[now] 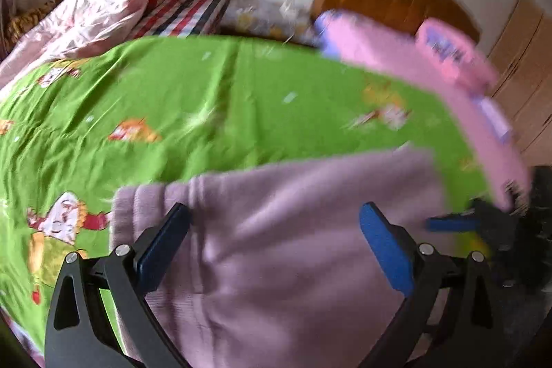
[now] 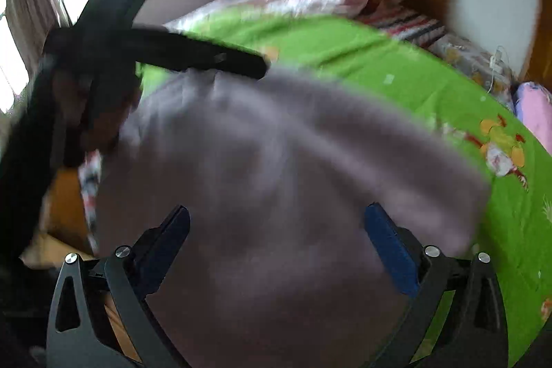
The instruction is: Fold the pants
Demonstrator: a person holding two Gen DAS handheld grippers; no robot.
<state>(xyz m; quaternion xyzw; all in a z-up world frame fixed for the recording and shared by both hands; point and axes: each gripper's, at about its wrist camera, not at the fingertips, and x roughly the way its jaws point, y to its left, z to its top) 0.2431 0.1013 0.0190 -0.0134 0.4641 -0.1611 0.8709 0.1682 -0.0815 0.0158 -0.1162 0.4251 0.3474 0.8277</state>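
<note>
Two grippers, both spread wide over the pants [image 1: 293, 247], nothing pinched in either. Left gripper [image 1: 274, 244] with blue pads [image 1: 386, 250] well apart, mauve fabric filling the gap between them. Same story on the right gripper [image 2: 276, 244]: fingers parted, cloth underneath, no grip yet.

Pants lying on the near part of the green bedsheet [image 1: 172, 92], bunched into a soft rounded heap rather than flat. Looks partly folded already, but hard to say how many layers because of heavy motion blur in both views. Judging by that, probably mid-task, somewhere between folds.

Tips for doing this bit well, just an opinion:
- Slow down first. Too blurry to pick an edge at this speed.
- Find a real edge or corner, not the middle of the heap. Grabbing the belly only drags everything into a lump.
- Pinch matching corners with both sides, lift together, keep the cloth taut between them.
- Lay it down away from the pink quilt [image 1: 396, 54] on the far side, plenty of bare sheet in the middle.
- Watch the near bed edge in the right view, some fabric seems close to hanging over.

Fleecy-looking material, likely grippy and floppy, so smoothing after each fold is worth it.
</note>
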